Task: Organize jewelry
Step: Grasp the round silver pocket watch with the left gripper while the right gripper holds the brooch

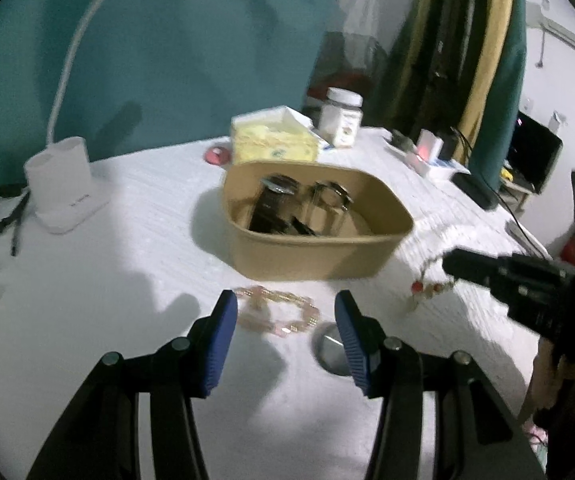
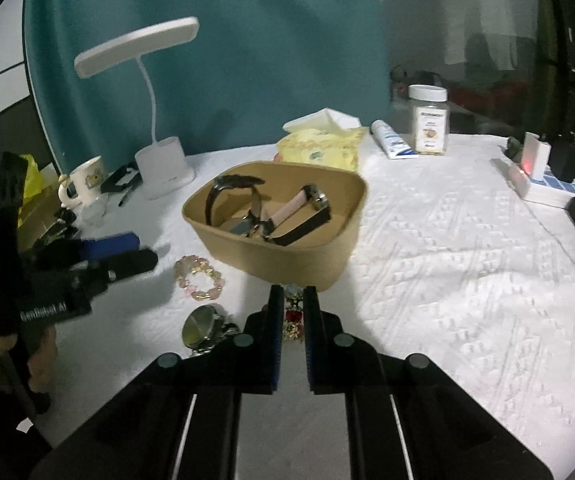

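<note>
A tan tray (image 1: 319,252) (image 2: 215,236) on the white cloth holds several watches (image 2: 283,216). A pink bead bracelet (image 1: 279,312) (image 2: 199,278) lies in front of it. My left gripper (image 1: 283,312) is open, its blue pads either side of the pink bracelet, just above it. A silver watch (image 1: 329,350) (image 2: 201,330) lies beside that. My right gripper (image 2: 292,306) is shut on a red and gold bracelet (image 2: 293,314) (image 1: 427,286), held just above the cloth by the tray's near wall. The right gripper shows at the right of the left wrist view (image 1: 487,268).
A white desk lamp (image 2: 159,160) (image 1: 63,184), a mug (image 2: 85,184), a yellow tissue pack (image 2: 319,146) (image 1: 275,144), a white tube (image 2: 391,142), a jar (image 2: 427,120) (image 1: 339,120) and a power strip (image 2: 543,180) stand along the back. A teal wall is behind.
</note>
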